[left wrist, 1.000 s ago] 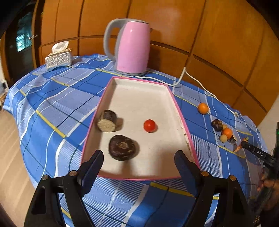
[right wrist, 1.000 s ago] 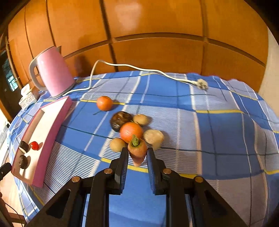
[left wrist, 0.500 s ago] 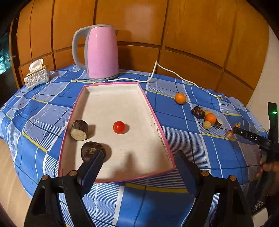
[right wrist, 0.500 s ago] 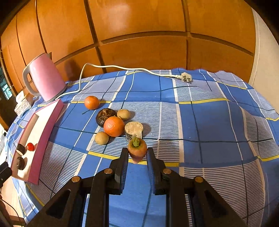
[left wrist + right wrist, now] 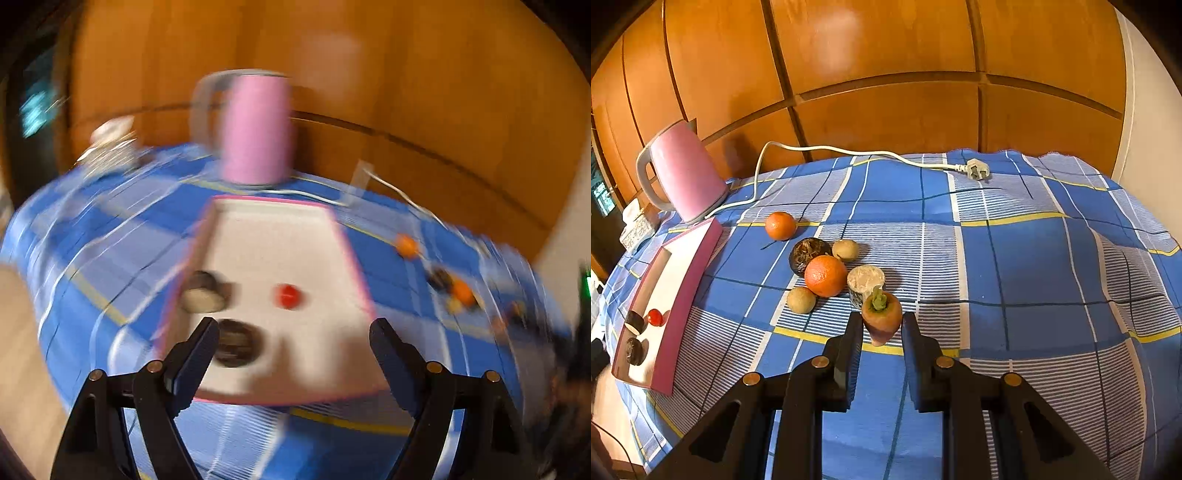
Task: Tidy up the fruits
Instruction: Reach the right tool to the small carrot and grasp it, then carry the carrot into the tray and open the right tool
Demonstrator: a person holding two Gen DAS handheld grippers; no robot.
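Observation:
My right gripper [image 5: 882,325] is shut on a short carrot [image 5: 881,316] with a green top, held above the blue checked cloth. Just beyond it lie a large orange [image 5: 825,276], a small orange [image 5: 780,225], a dark round fruit [image 5: 806,253], two small brown fruits [image 5: 800,300] and a pale cut piece [image 5: 865,278]. The pink-rimmed white tray [image 5: 354,266] holds a red tomato [image 5: 289,296], a dark fruit [image 5: 236,348] and a cut dark piece [image 5: 201,295]. My left gripper [image 5: 293,334] is open and empty over the tray's near end. The left wrist view is blurred.
A pink kettle [image 5: 683,171] stands behind the tray [image 5: 698,254], its white cord and plug [image 5: 975,170] trailing across the back of the table. A tissue box [image 5: 110,144] sits at the far left. Wood panels back the table.
The left gripper has swung, blurring its view, and sits nearer the tray's front again. The right gripper has kept the carrot and shifted slightly closer to the fruit pile.

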